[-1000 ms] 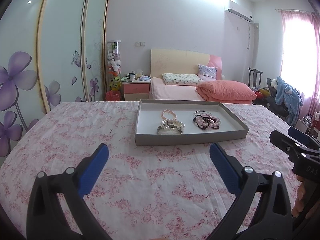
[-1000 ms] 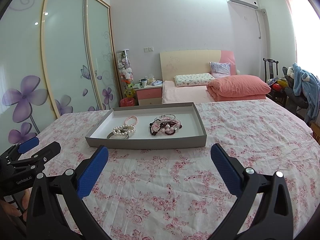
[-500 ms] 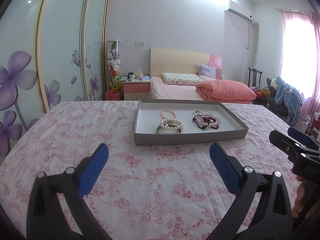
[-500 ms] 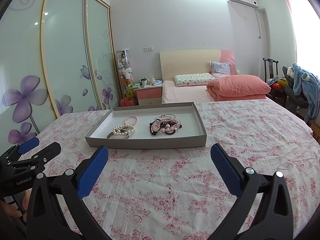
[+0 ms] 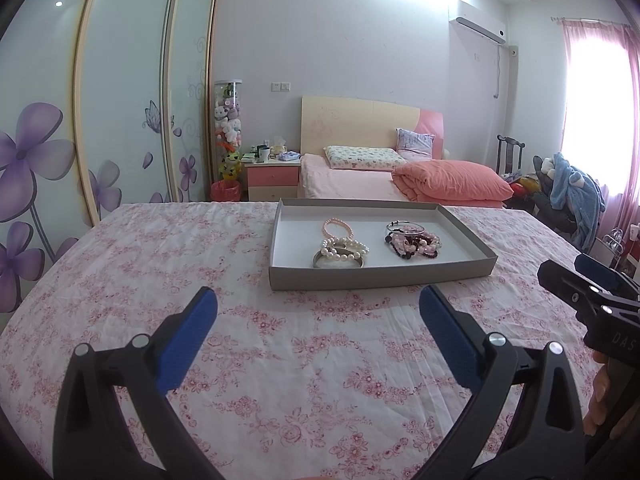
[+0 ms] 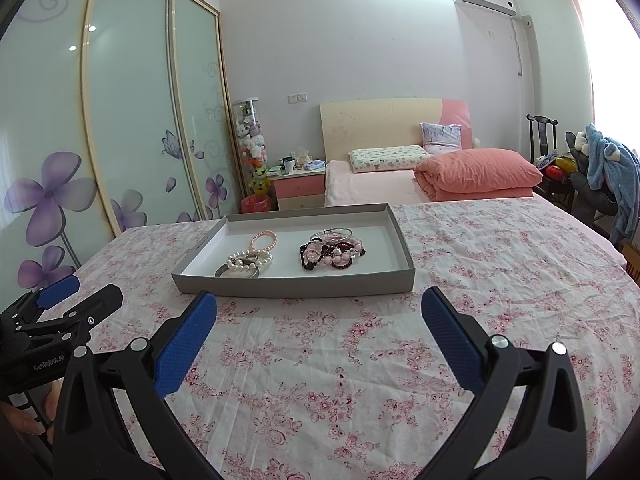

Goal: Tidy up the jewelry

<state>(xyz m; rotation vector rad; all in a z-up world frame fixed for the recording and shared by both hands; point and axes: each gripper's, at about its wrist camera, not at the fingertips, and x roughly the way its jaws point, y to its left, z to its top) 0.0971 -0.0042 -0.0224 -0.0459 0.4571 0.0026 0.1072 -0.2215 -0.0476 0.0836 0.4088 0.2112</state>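
We are holding our left gripper (image 5: 318,316) and right gripper (image 6: 320,320) spread wide and empty above the pink floral bedspread (image 5: 160,264). Ahead, the shallow grey cardboard tray (image 5: 380,278) is lying on it, carrying white pearl bracelets (image 5: 344,248) beside a tangle of dark and pink beads (image 5: 412,240).

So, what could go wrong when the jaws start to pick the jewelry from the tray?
1. The dark and pink beads lie tangled with a thin bangle, so one pull may lift the whole pile.
2. The pearls lie over a metal bangle; both may come up together.
3. The tray is shallow and may slide on the cloth.
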